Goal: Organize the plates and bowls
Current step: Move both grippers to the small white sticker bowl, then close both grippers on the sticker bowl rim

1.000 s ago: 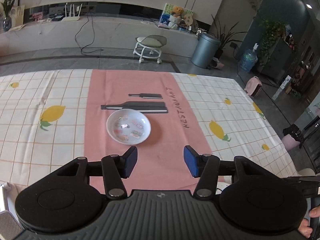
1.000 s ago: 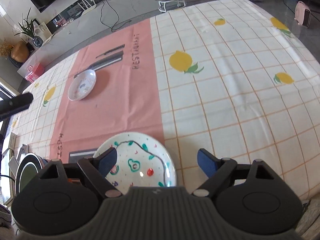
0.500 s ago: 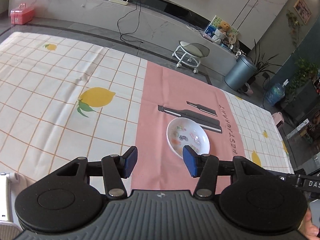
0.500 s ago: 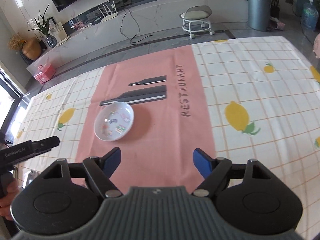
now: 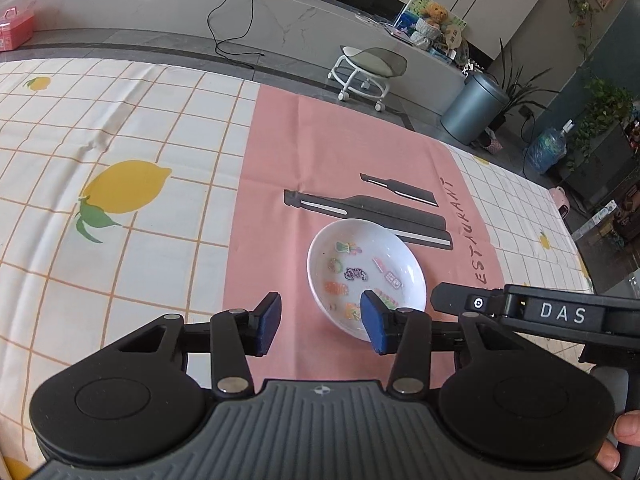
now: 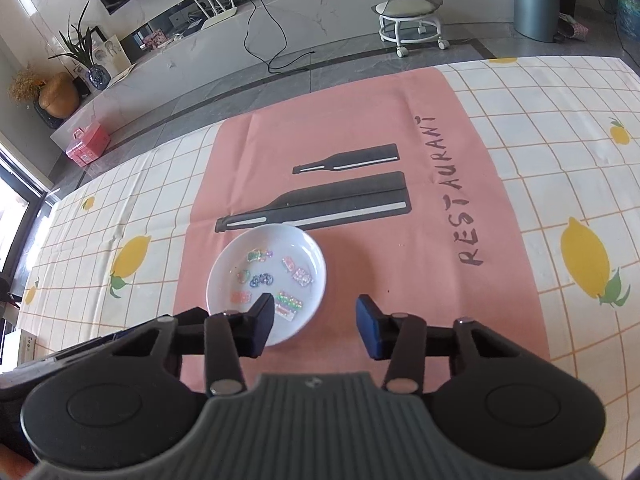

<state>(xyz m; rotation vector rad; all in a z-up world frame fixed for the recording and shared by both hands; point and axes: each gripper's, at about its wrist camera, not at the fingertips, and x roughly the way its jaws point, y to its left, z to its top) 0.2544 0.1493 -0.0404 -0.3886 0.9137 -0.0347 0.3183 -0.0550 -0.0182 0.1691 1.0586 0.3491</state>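
A small white bowl (image 5: 366, 276) with colourful pictures inside sits on the pink strip of the tablecloth, just below two printed black bottles. My left gripper (image 5: 320, 322) hovers at its near left side. Its jaws are closing with only cloth and the bowl's left edge in the gap, and its right finger (image 5: 374, 326) overlaps the near rim. In the right wrist view the same bowl (image 6: 266, 284) lies ahead and to the left of my right gripper (image 6: 316, 326). Those jaws are closing too, nothing pressed; the left finger (image 6: 260, 328) overlaps the rim. The right gripper's black body (image 5: 520, 312) enters the left wrist view.
The checked lemon-print tablecloth (image 6: 560, 184) spreads to both sides of the pink runner (image 5: 320, 140). Beyond the far table edge are the floor, a wheeled stool (image 6: 412, 20) and a grey bin (image 5: 474, 110). A hand (image 5: 624, 436) shows at the bottom right.
Both grippers have closed in on the bowl, which now looks larger and nearer. The right gripper swung away from a patterned plate, now out of view. Both pairs of jaws have narrowed.
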